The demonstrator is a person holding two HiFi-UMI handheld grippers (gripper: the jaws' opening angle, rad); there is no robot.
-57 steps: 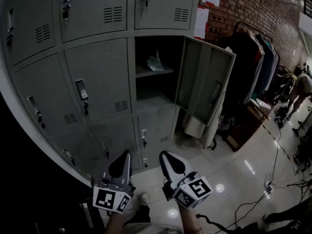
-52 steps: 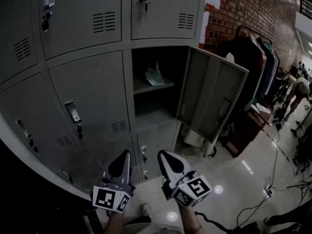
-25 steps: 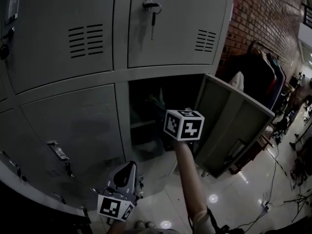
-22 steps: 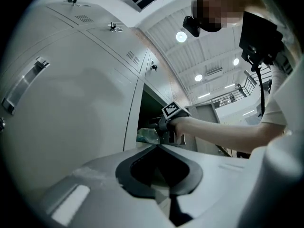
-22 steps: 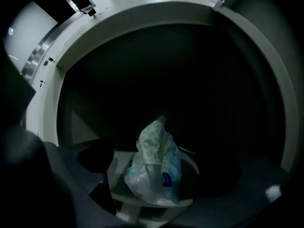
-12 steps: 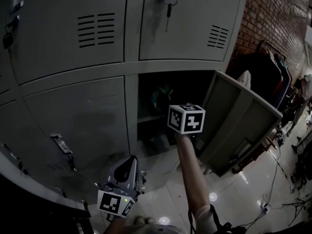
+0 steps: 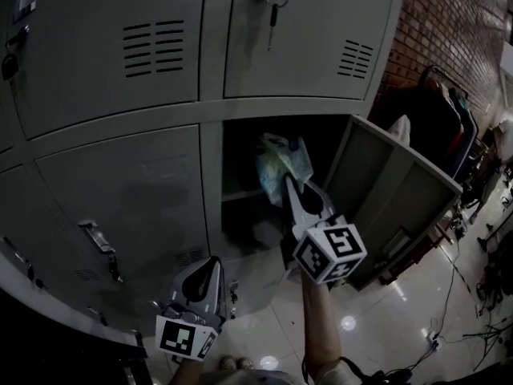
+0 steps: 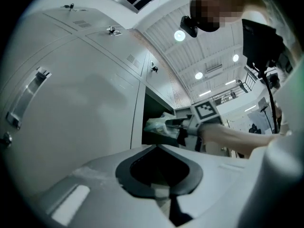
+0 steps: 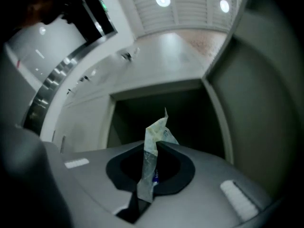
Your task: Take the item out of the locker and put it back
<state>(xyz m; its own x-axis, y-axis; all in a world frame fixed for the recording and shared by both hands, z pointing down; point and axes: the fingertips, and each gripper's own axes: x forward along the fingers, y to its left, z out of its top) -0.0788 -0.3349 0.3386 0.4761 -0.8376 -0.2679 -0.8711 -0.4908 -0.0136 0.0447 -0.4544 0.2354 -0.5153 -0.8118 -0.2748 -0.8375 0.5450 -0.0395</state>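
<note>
While the right gripper (image 7: 292,189) pinches the crumpled plastic bag (image 7: 282,160) before the open locker (image 7: 210,175), its length runs upward beyond the jaws; the left gripper (image 7: 213,263) hangs low, pressed together.

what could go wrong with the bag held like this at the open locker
The right hand-held gripper pinches only a thin fold of the plastic bag, so it could slip free or tear. The open locker door stands close beside that arm; a wide swing might knock it.
</note>
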